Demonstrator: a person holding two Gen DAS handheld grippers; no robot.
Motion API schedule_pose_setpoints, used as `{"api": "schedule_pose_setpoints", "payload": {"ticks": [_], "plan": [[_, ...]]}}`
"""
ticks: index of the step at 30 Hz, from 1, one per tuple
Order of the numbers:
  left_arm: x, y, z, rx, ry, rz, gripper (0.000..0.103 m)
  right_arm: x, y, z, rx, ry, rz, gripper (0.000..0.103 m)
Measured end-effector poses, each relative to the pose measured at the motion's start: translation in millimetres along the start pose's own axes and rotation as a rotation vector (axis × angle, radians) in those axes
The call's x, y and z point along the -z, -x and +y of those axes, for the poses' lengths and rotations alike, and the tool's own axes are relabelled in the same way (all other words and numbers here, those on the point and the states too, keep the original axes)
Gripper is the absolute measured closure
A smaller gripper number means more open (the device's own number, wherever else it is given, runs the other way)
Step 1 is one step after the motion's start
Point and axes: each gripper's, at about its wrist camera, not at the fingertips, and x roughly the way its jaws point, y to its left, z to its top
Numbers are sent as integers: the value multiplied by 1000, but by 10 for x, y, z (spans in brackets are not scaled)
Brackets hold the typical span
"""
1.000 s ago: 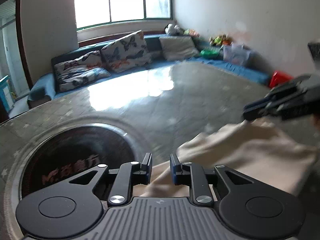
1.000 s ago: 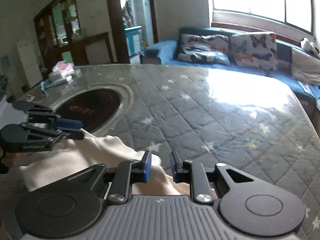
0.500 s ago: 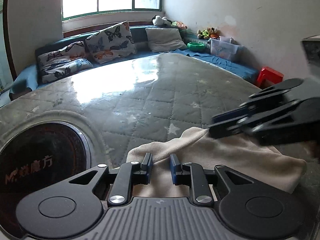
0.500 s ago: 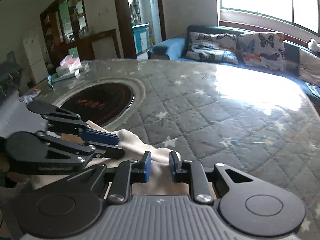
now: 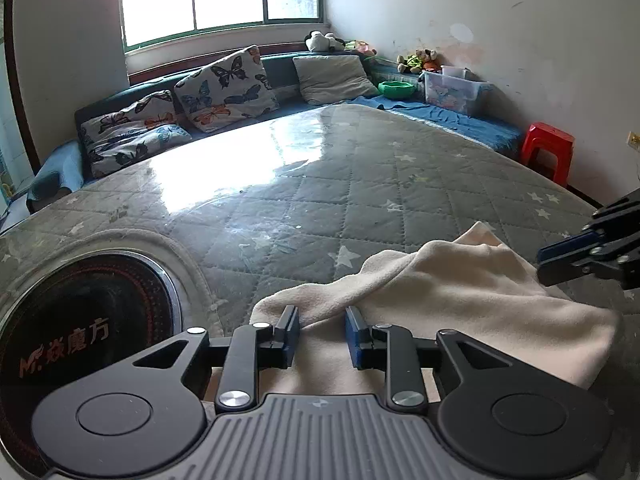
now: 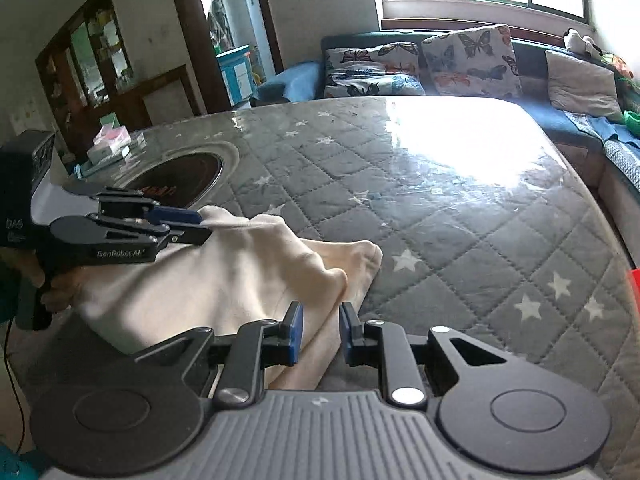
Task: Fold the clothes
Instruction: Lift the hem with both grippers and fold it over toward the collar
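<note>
Left wrist view: the left gripper (image 5: 322, 334) hangs low over a soft cream garment (image 5: 460, 304), a fleecy, rumpled heap on the quilted grey table cover (image 5: 360, 200) with its stitched diamonds and pale stars. Its blue-padded jaws stand apart, with a fold of cloth lying between them, not pinched. A round black glass cooktop (image 5: 72, 332) with a metal rim sits to the left. The right gripper (image 5: 560, 260) pokes in at the right edge, over the cloth's far side.

Right wrist view: the right gripper (image 6: 320, 334) also has its jaws apart, straddling the garment's (image 6: 224, 280) near edge at the table's front. The left gripper (image 6: 188, 224) rests over the bunched top of the cloth, its flat fingers (image 6: 176, 214) slightly parted. A butterfly-print cushion (image 6: 472, 60) leans on the sofa behind.
</note>
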Motion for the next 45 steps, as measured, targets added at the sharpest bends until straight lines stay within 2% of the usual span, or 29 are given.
{"api": "schedule_pose_setpoints", "payload": {"ticks": [11,17,21,26,30,33,37,42,45], "plan": [[7,-19,-55,-22,-16,-4,72,44,-199,23,17,-40,-43,85],[20,-19,-68,-28,-20,-8,71,37,-239,157,77,61,-62,86],[21,-17,-75,-29,-22,-10,71,-8,-223,210,112,103,-60,99],[46,-17,-81,-32,-31,-21,70,-86,-57,366,188,212,-122,100],[66,-18,-104,-42,-41,-30,69,-24,-237,331,212,218,-80,100],[74,-17,-116,-47,-47,-32,69,39,-308,280,201,202,-71,99],[77,-17,-118,-48,-45,-34,68,4,-97,341,184,187,-112,96],[79,-17,-124,-54,-47,-37,67,118,116,574,57,222,-127,96],[79,-17,-129,-59,-50,-38,67,255,100,637,35,238,-107,96]]}}
